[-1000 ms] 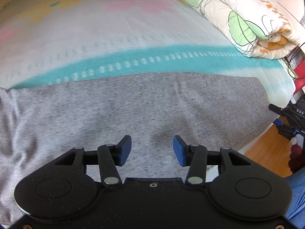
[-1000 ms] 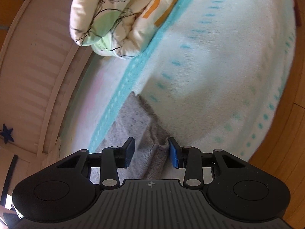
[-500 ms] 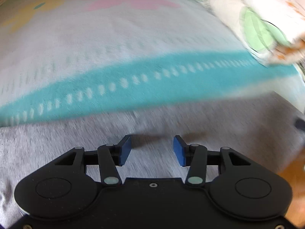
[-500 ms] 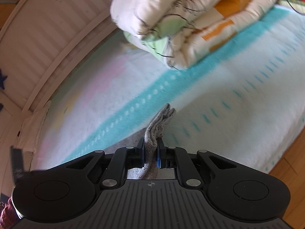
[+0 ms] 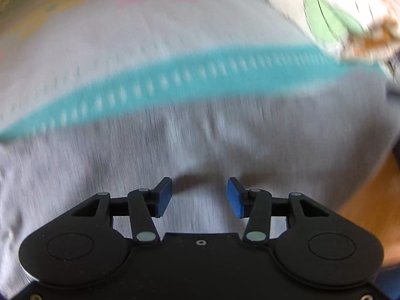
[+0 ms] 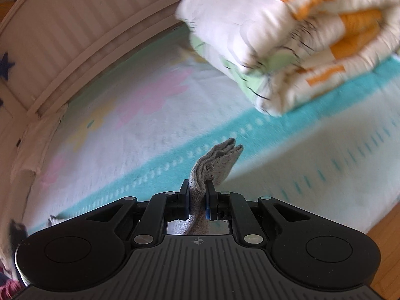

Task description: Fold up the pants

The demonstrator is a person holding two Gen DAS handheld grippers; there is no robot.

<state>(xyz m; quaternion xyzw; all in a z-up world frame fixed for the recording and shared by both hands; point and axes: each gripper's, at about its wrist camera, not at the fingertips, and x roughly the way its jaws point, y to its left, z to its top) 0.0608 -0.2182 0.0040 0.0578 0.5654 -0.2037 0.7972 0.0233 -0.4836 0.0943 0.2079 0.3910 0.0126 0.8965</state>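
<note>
The grey pants [image 5: 200, 137] lie flat on the bed's blanket [image 5: 125, 50], filling the lower half of the blurred left wrist view. My left gripper [image 5: 199, 197] is open and empty, just above the grey cloth. My right gripper [image 6: 197, 200] is shut on a bunched end of the grey pants [image 6: 217, 160], which sticks up between the fingers, lifted above the blanket [image 6: 140, 130]. The rest of the pants is hidden under the gripper body in the right wrist view.
A rolled floral quilt [image 6: 287, 40] lies on the far side of the bed and shows in the left wrist view [image 5: 337, 12] too. A white slatted headboard [image 6: 82, 25] stands at the left. The wooden floor [image 5: 370, 195] is past the bed's right edge.
My right gripper closed on the end of the pants and lifted it, swinging round toward the quilt. My left gripper stayed open and slid forward over the pants.
</note>
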